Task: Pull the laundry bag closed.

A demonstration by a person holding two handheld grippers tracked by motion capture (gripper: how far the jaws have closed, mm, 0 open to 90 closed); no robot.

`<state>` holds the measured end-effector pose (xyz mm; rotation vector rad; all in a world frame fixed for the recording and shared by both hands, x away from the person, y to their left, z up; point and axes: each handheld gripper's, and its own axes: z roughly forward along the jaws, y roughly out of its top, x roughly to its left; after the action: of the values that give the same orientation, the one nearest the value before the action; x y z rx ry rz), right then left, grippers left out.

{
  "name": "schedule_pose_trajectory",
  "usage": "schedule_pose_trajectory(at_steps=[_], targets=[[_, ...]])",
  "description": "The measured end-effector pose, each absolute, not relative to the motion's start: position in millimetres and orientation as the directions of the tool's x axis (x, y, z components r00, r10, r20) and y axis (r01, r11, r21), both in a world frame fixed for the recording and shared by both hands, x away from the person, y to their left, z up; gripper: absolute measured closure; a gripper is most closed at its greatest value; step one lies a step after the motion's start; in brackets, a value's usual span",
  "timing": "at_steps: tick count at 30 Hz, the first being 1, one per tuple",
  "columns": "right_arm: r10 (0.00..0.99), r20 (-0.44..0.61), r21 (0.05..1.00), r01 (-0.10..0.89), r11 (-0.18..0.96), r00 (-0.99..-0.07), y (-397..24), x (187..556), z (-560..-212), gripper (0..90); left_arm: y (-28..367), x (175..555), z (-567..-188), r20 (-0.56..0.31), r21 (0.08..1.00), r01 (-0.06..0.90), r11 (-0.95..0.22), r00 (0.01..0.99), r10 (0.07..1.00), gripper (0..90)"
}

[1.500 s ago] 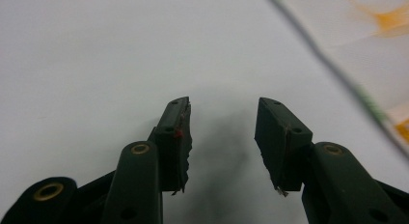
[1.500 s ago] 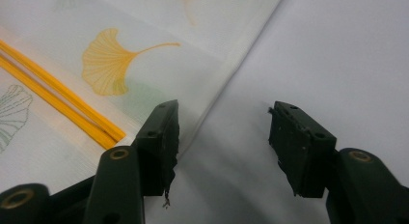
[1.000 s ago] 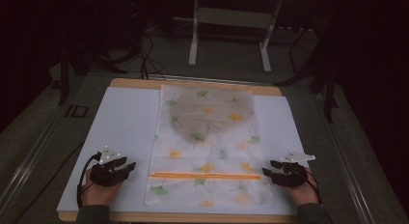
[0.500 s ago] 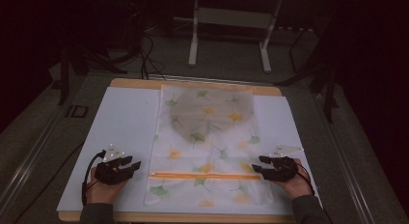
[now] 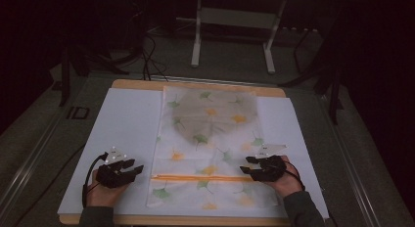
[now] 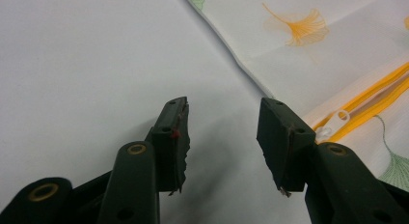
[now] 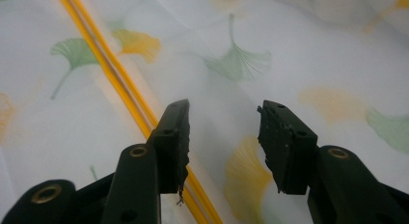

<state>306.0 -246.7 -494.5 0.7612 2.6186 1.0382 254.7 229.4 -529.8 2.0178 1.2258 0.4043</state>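
A thin white cloth bag printed with green and yellow fan-shaped leaves (image 5: 208, 148) lies flat on the big white sheet (image 5: 122, 124) that covers the wooden table (image 5: 142, 84). An orange zipper (image 5: 200, 178) runs across the bag near the person's side. Something grey and round sits inside the far half of the bag, well past the zipper.

The left gripper (image 5: 131, 166) rests on the white sheet just beside the zipper's left end. Its jaws have just been opening and stand wide, with nothing between them. In the left gripper view the small white zipper pull (image 6: 333, 125) lies right next to one jaw.

The right gripper (image 5: 248, 167) is over the bag at the zipper's right end. Its jaws have just been closing a little, but there is a gap between them and they pinch nothing.

The bag looks very light, soft and floppy. It will likely bunch up or slide on the smooth sheet if only one side is pulled. A good place to grab is the little pull with one gripper, while the other pinches the cloth close to the zipper to hold it still. The pull is tiny and may slip.

Nothing on the sheet blocks the way to the zipper. Dark metal stands (image 5: 235, 21) are on the floor far beyond the zipper.
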Motion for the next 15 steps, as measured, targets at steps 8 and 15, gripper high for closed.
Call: schedule_pose_trajectory(at_steps=[8,15], targets=[[0.498,-0.029,0.681,0.348,0.645,-0.867,-224,309,-490,53.2,230,254,-529,-0.096,0.722,0.633,-0.281,0.493,0.865,53.7],[0.459,-0.039,0.675,0.315,0.667,-0.888,-205,311,-487,53.4,232,253,-528,-0.097,0.721,0.633,-0.282,0.495,0.864,53.8]])
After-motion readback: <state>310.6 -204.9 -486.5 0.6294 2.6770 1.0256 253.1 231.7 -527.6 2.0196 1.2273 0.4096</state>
